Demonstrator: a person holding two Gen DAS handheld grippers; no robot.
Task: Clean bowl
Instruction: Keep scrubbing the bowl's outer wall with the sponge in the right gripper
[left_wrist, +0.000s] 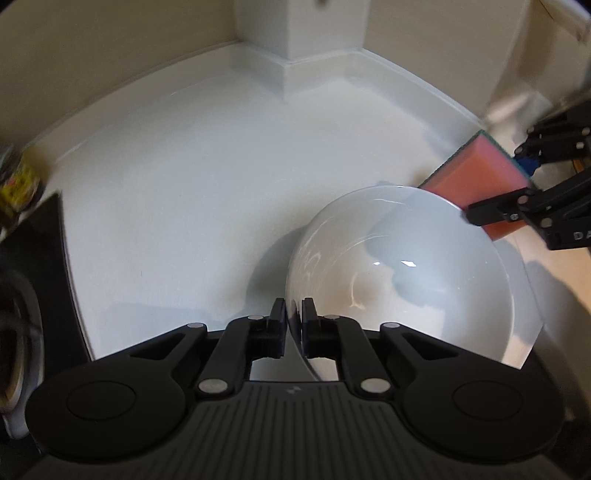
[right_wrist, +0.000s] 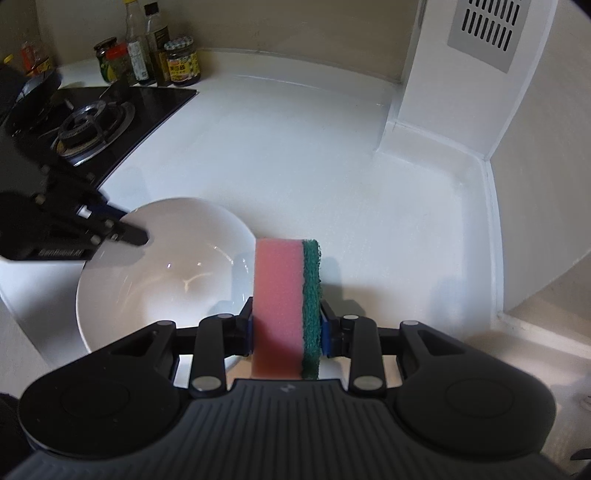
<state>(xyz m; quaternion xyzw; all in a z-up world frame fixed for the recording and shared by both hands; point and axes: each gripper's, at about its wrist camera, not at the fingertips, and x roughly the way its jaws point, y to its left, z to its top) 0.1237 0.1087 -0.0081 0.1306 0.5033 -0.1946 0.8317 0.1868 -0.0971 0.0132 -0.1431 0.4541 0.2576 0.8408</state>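
With my left tongs (left_wrist: 294, 314) clamped on the bowl (left_wrist: 402, 273) rim, steadying it on the desk (left_wrist: 207, 177), my right tongs (right_wrist: 287, 325) grip the sponge (right_wrist: 286, 295) at its 3 o'clock rim; wipe inward with light pressure.

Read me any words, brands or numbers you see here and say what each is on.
"DA": white letters, cut off at the picture's edge, on the black right gripper holding the pink and green sponge.
White print on the black left gripper pinching the white ceramic bowl: too blurred to read.
Yellow label on the lidded glass jar: too small.
Labels on the tall clear bottles: too small.
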